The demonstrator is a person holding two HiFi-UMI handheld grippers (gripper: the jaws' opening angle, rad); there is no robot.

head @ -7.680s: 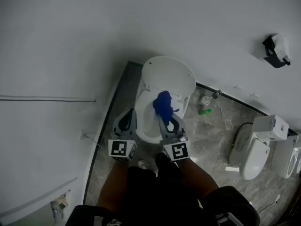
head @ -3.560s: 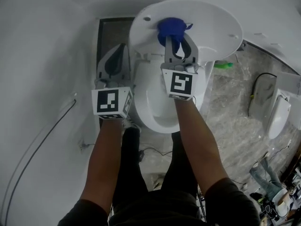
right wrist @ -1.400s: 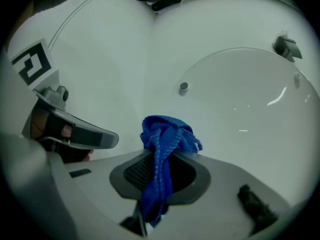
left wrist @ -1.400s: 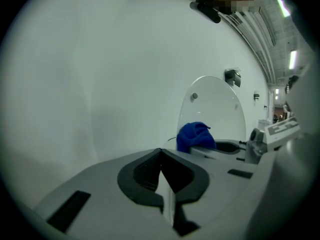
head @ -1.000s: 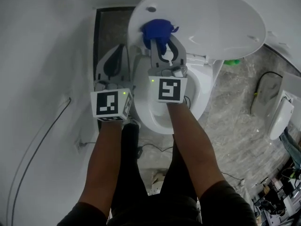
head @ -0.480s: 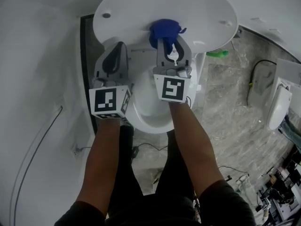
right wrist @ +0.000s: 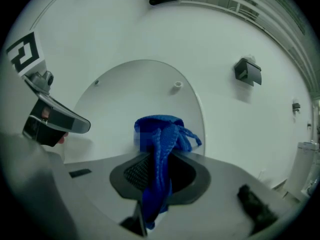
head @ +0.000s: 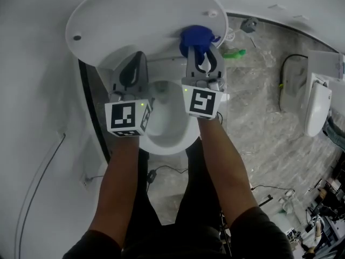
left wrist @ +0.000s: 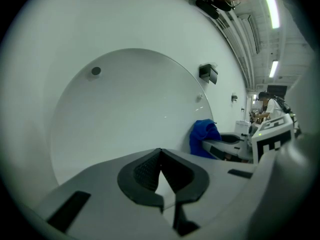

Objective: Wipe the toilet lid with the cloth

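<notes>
Two grippers (head: pixel 137 58) (head: pixel 203 52), one cloth (head: pixel 194 36), one lid (head: pixel 135 15)

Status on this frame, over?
Right hand-held gripper shut on blue cloth; left hand-held gripper shut, empty. Cloth at right edge of raised toilet lid. Nothing blocking.

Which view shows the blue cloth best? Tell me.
Right gripper view: the blue cloth sits central, clamped between the jaws. Head view shows a small bunch at the lid; left gripper view, a side glimpse.

My left gripper (head: pixel 138 58) and right gripper (head: pixel 201 55): grey shells, black ribbed pads (left wrist: pixel 145 170), each bearing a white cube (head: pixel 126 117) with black square markers; dark sleeves (head: pixel 254 228), black shorts (head: pixel 161 223).
</notes>
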